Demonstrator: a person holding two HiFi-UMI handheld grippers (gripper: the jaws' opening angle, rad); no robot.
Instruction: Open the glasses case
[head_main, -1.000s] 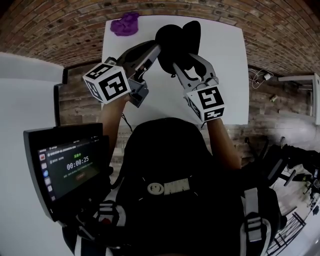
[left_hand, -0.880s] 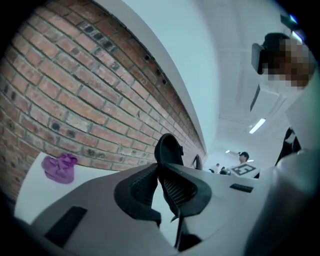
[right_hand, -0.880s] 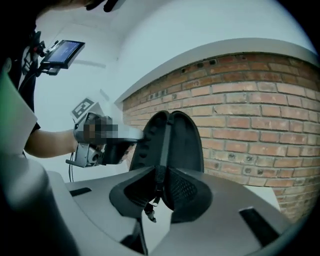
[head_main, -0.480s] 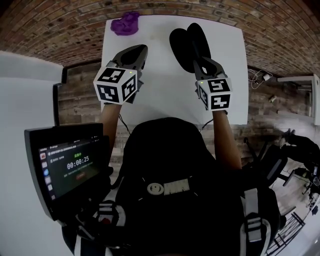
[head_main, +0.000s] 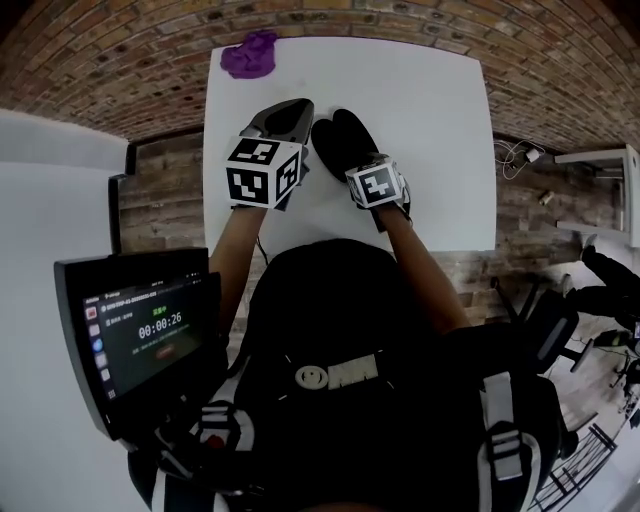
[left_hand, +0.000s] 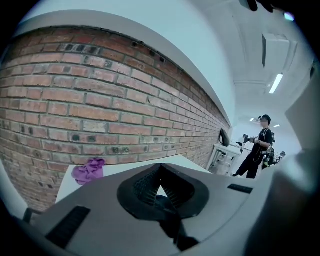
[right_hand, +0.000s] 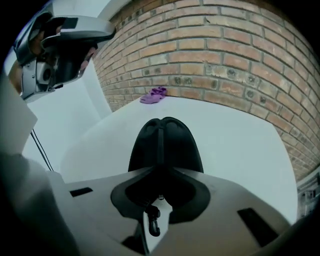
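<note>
1. Right claw (right_hand: 161, 181) pinching near end of black glasses case (right_hand: 162, 142).
2. Left claw (left_hand: 160, 169) pressed together, empty, just left of case.
3. Case lies mid-tabletop (right_hand: 240, 145); purple cloth (right_hand: 154, 95) at far left corner.

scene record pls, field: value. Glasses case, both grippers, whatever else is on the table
glasses case: black, two halves splayed side by side on white table, looks open
right gripper: jaws closed on the case's near end
left gripper: jaws together, nothing between them, left of the case
purple cloth: far left corner, apart from the case
</note>
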